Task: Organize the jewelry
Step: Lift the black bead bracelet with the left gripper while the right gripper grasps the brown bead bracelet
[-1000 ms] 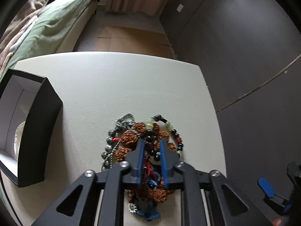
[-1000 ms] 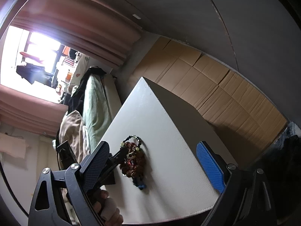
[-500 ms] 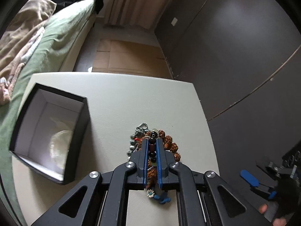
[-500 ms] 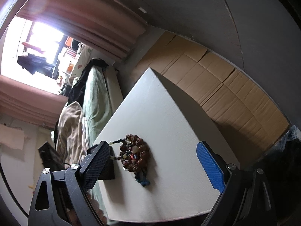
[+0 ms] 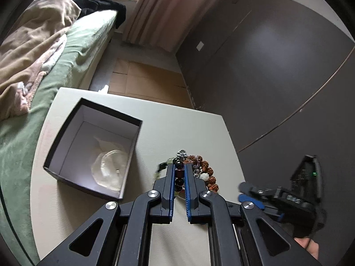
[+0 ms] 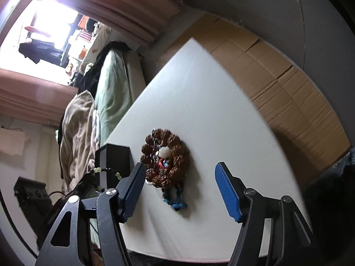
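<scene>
Pinching dark-bead bracelet (image 5: 179,175) between narrow fingers of left gripper (image 5: 178,168), lifting it clear of jewelry pile (image 6: 164,158) lying beyond fingertips, likely heading for open black box (image 5: 66,130) to fingers' left. Keeping right gripper (image 6: 179,188) spread wide, empty, straddling pile.

Dark grey wall (image 5: 277,51) on right. Pink curtains (image 5: 164,11) at back, bright window (image 6: 44,24) between. Flattened cardboard (image 5: 150,82) on floor. Bed (image 5: 73,51) with green sheet, beige blanket (image 5: 28,44). White surface (image 5: 173,130).
</scene>
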Tool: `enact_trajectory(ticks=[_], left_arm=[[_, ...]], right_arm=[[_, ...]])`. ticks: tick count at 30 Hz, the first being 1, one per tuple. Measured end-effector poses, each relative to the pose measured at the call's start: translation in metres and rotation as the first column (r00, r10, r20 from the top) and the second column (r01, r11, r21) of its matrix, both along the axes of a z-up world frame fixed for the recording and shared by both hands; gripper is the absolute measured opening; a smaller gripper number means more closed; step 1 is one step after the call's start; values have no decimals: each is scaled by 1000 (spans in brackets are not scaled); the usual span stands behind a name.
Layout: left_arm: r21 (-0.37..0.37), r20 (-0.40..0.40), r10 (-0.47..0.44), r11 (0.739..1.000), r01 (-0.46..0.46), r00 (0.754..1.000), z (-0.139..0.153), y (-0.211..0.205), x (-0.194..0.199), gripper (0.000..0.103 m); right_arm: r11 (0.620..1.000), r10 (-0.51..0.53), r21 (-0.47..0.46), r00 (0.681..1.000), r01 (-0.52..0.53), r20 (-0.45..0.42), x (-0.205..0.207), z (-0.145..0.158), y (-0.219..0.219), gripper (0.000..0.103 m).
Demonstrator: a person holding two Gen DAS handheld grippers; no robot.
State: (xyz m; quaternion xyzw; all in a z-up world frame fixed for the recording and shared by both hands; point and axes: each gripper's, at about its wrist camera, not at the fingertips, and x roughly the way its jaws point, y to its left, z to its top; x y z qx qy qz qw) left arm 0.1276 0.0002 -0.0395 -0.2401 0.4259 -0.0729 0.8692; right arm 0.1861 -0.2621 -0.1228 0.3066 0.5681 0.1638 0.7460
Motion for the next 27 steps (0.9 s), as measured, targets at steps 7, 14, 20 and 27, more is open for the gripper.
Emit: enact_trajectory(ticks=[7,14,20,27], left_arm=[[-47,17,27,999,-27,999,6,29,-9,8],[-77,47,59,995,-56,997,17,50,-16,8],[-88,62,60,995,-55,996,22,53,-21,8],[-91,75,73,994,-66,995,27,58,-27,8]], right_arm=[[999,35,23,998,-33,-52,3,-19,31,59],[1000,-4,-3,998,4,-67,4,-29,40,56],[997,-36,-68,999,33,-36,7,-26,48,42],[993,-50,-104,999,51,14,9,-19,42,25]])
